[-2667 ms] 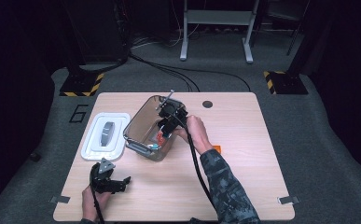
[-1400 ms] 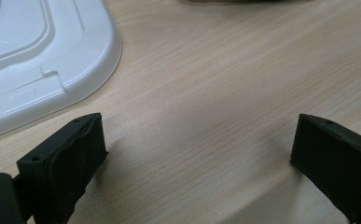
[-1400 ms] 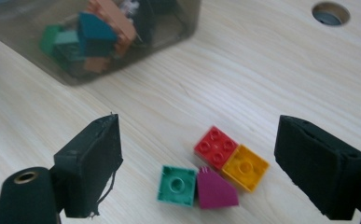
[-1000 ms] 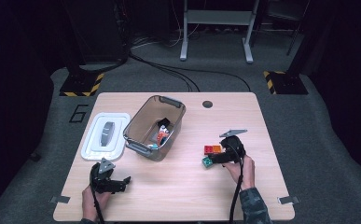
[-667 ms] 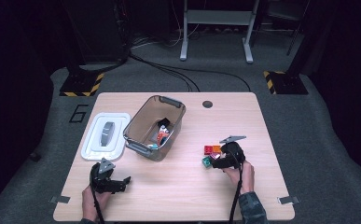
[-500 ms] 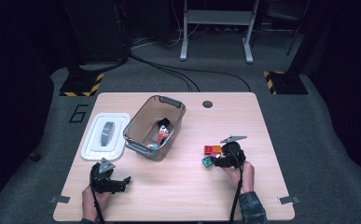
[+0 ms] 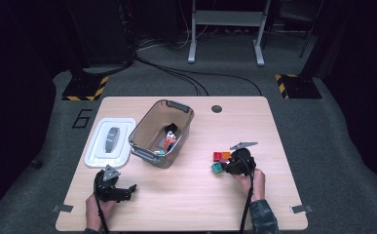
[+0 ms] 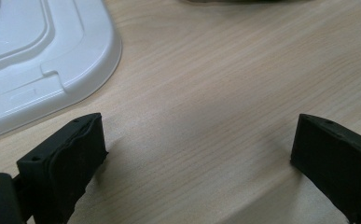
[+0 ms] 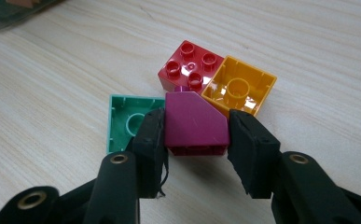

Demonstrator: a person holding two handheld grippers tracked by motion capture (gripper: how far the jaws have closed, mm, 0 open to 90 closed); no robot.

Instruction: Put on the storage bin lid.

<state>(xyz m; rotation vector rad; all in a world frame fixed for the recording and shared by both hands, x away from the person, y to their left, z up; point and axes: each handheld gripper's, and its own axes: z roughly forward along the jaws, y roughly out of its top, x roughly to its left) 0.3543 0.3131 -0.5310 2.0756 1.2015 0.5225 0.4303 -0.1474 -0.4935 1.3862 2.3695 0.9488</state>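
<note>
A "6" [image 7: 81, 118] is painted on the floor. The right gripper [image 9: 196, 133], jaws just closing, clamps the magenta sloped brick [image 9: 195, 122]; the left gripper [image 8: 197, 149] gapes over bare table [image 8: 206, 84].

My right gripper [image 9: 196, 154] has matte black, blocky jaw pads on black arms, each fixed with a brass-coloured rivet. A grey three-cornered plate tops each gripper; black cables trail back. Left gripper [image 8: 197, 154]: same black pads. My right sleeve [image 7: 260, 217] is dark and mottled.
</note>
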